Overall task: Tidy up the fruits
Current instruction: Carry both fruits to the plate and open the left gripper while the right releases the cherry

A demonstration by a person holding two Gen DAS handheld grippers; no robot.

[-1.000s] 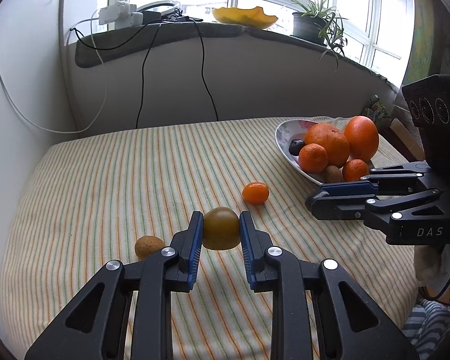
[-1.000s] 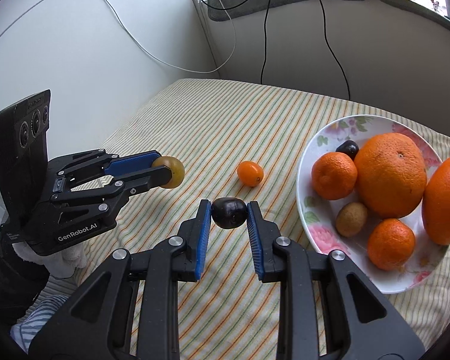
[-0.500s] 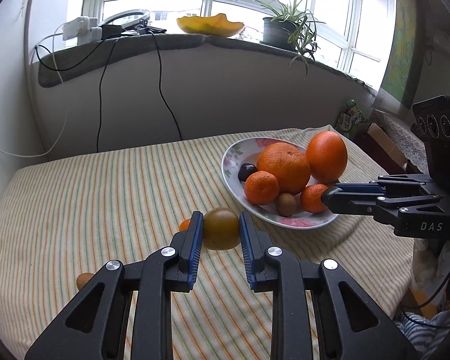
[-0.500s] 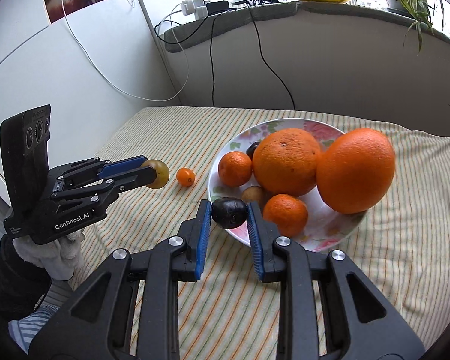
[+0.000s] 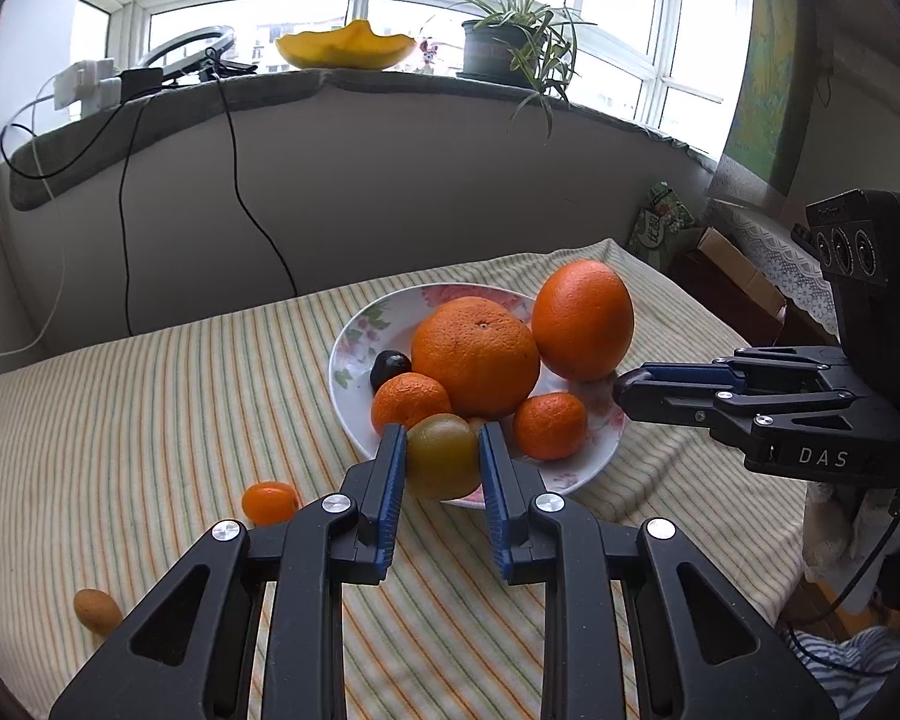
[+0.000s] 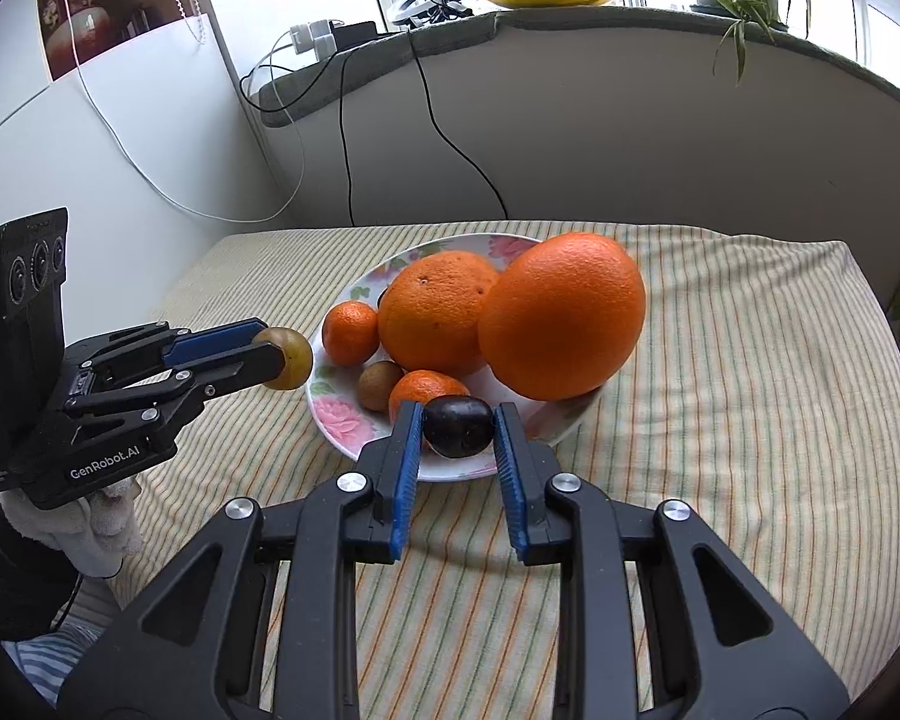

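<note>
My left gripper (image 5: 439, 457) is shut on a greenish-brown round fruit (image 5: 441, 455), held at the near rim of the flowered plate (image 5: 354, 343). It also shows in the right wrist view (image 6: 279, 354) with the fruit (image 6: 294, 358) at the plate's left rim. My right gripper (image 6: 457, 427) is shut on a dark plum (image 6: 457, 425) over the plate's near edge (image 6: 336, 420). The plate holds two large oranges (image 5: 477, 356), small mandarins (image 5: 549, 425), another dark plum (image 5: 390, 366) and a kiwi (image 6: 379, 384).
A small orange kumquat (image 5: 270, 501) and a brown fruit (image 5: 97, 609) lie on the striped cloth (image 5: 150, 420) left of the plate. A wall with cables stands behind. The right gripper's body (image 5: 810, 414) hangs at the plate's right side.
Both grippers have moved closer to the plate with their fruits still held; the left one now reaches the plate's rim and the right one is over its near edge.
</note>
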